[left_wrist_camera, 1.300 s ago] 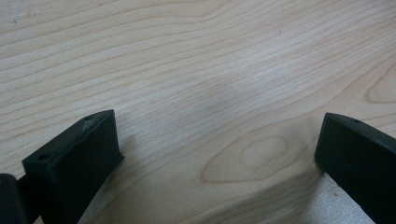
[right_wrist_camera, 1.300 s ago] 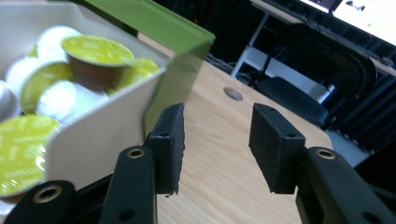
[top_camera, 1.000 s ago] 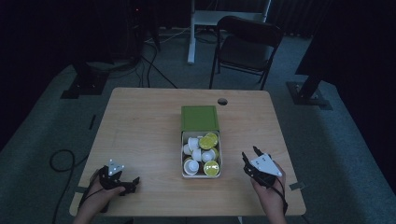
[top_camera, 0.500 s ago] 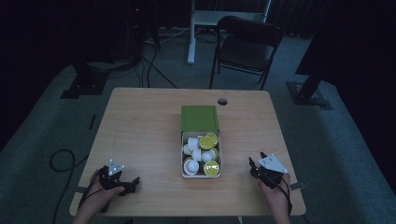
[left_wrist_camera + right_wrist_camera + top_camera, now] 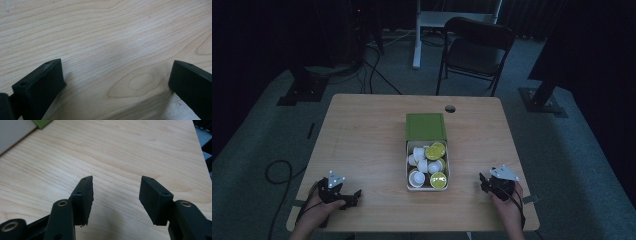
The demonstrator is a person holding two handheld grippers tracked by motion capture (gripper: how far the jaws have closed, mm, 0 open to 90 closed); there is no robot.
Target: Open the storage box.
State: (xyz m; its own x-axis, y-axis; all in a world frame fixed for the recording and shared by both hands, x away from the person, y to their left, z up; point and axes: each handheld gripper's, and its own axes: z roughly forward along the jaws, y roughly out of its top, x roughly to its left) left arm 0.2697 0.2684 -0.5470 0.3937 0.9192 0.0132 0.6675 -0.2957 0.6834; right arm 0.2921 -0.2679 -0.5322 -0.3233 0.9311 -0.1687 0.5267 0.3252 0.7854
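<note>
Overhead, a wooden desk (image 5: 362, 140) carries an open box (image 5: 427, 169) at its middle: the green lid (image 5: 426, 126) lies flipped back toward the far edge, and the tray holds a heap of small capsules (image 5: 427, 165), some white, some topped with yellow-green foil. The left claw (image 5: 346, 196) rests low on the near-left corner of the desk, well apart from the box. The right claw (image 5: 484, 183) sits near the near-right edge, closer to the box but still apart from it.

Next, the left gripper view looks straight down at bare wood grain; the left claw (image 5: 116, 82) stands wide open with nothing between its jaws.

Lastly, the right gripper view shows the right claw (image 5: 116, 195) about half spread, its jaws having just been opening, with only desk surface between them. A pale box wall and a sliver of green lid (image 5: 43, 123) peek in at the upper left corner.

By my reading, the work is at its very start: the capsules all lie in the box, neither claw holds or touches anything, and reaching, gripping and moving a capsule all remain ahead.
</note>
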